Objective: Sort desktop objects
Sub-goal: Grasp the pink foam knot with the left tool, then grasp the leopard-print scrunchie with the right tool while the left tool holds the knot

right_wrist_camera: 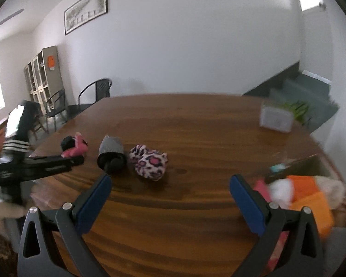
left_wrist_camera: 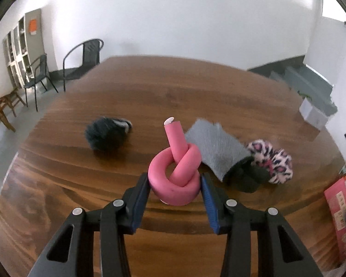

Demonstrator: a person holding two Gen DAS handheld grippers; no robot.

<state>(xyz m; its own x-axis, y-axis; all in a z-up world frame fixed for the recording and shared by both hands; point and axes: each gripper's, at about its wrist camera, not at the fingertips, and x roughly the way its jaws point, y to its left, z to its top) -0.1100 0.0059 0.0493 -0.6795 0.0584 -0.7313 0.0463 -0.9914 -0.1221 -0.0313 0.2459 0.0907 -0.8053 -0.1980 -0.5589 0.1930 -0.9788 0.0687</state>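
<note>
A pink foam rod tied in a knot [left_wrist_camera: 175, 180] rests on the wooden table [left_wrist_camera: 150, 92], and my left gripper [left_wrist_camera: 174, 178] is shut on it, one blue pad against each side. To its right lie a grey-and-black rolled sock [left_wrist_camera: 219, 147] and a pink leopard-print ball [left_wrist_camera: 272, 164]. A dark fluffy bundle [left_wrist_camera: 106, 133] sits further left. In the right wrist view my right gripper [right_wrist_camera: 170, 184] hangs open over bare table, nothing between its fingers. The leopard ball [right_wrist_camera: 150, 161] and rolled sock [right_wrist_camera: 111, 152] lie ahead to its left. The left gripper [right_wrist_camera: 76, 160] shows at the far left with the pink knot [right_wrist_camera: 77, 149].
A box of orange, white and pink soft items [right_wrist_camera: 306, 191] stands at the table's right edge; it shows as a red box [left_wrist_camera: 339, 207] in the left view. A white container [right_wrist_camera: 275, 117] sits at the far right. Black chairs [left_wrist_camera: 83, 62] stand beyond the table.
</note>
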